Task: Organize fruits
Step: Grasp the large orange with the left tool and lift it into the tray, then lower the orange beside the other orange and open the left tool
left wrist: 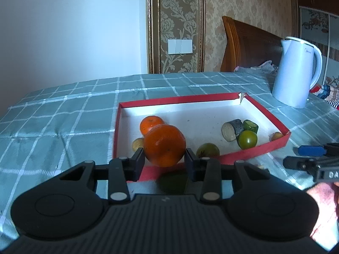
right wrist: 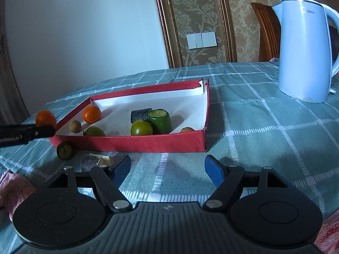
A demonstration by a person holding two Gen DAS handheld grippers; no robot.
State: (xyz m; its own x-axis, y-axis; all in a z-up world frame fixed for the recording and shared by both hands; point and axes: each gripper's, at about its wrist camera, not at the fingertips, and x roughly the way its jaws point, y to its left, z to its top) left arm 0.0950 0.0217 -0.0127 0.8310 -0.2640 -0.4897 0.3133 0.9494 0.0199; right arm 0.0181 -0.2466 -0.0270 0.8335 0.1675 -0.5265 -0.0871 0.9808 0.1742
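While the left gripper point(left wrist: 164, 158) is clenched on an orange point(left wrist: 164, 145), that fruit hangs above the near wall of the red tray point(left wrist: 252, 152), clear of the checked cloth point(left wrist: 63, 114). Roundish and slightly flattened, the orange shows no clear long axis; its dimpled end faces down and toward the camera. The black pads press its two sides.

Inside the tray, the left wrist view shows a second orange point(left wrist: 150, 123) toward the far left corner, partly covered by the held one, and a small tan fruit point(left wrist: 137, 144) half hidden behind the left finger. Two green round fruits lie there: one point(left wrist: 207, 150) against the near wall, its lower part cut off by that wall, and one point(left wrist: 247, 139) further right. Beside the latter lie a dark-skinned cut piece point(left wrist: 232, 129), its pale face turned toward the camera, and a green cut piece point(left wrist: 251, 126). A small orange-brown fruit point(left wrist: 277, 135) sits in the near right corner, mostly hidden by the wall.

Outside the tray, before its near left corner, the right wrist view shows a dark green fruit point(right wrist: 64, 149) and another dark cut piece point(right wrist: 93, 161), partly covered by a blue pad. The right gripper point(right wrist: 167, 169) is spread wide with nothing between its fingers, in front of the tray's near wall. One white kettle point(right wrist: 305, 48) stands beyond the tray's right side.
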